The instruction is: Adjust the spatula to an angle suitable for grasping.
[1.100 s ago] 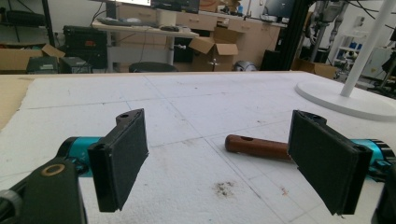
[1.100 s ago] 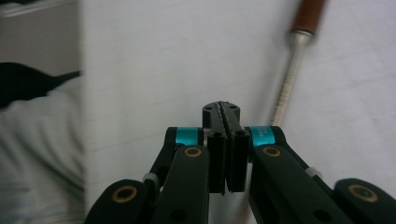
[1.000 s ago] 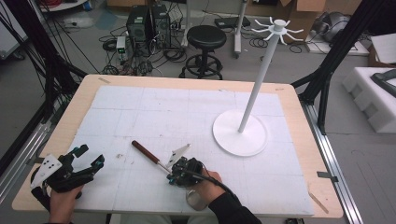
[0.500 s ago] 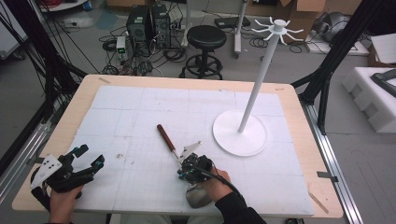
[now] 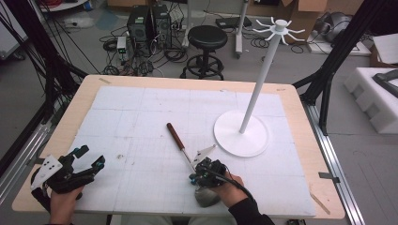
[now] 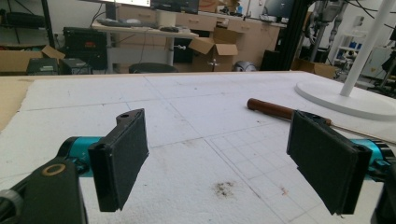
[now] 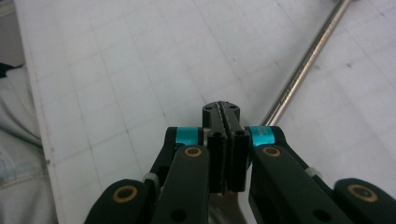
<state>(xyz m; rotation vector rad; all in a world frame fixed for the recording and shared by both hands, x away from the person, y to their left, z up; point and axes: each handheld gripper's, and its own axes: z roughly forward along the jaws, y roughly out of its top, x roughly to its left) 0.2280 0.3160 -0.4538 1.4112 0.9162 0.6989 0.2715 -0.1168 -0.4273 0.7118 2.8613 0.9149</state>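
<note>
no readable text, label, brand, number or sign anywhere — neither on the table nor on the boxes and gear in the background — all too blurred.

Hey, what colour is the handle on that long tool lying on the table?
Dark reddish brown; the handle shows best in the left gripper view, with a silver metal shaft.

High view looks down on the white stand [image 5: 241,139]; left gripper view faces it low across the table; right gripper view looks closely downward.

White stand [image 5: 242,136] and utensil [image 5: 176,137] block right-centre — left mat [image 5: 122,117] open.
</note>
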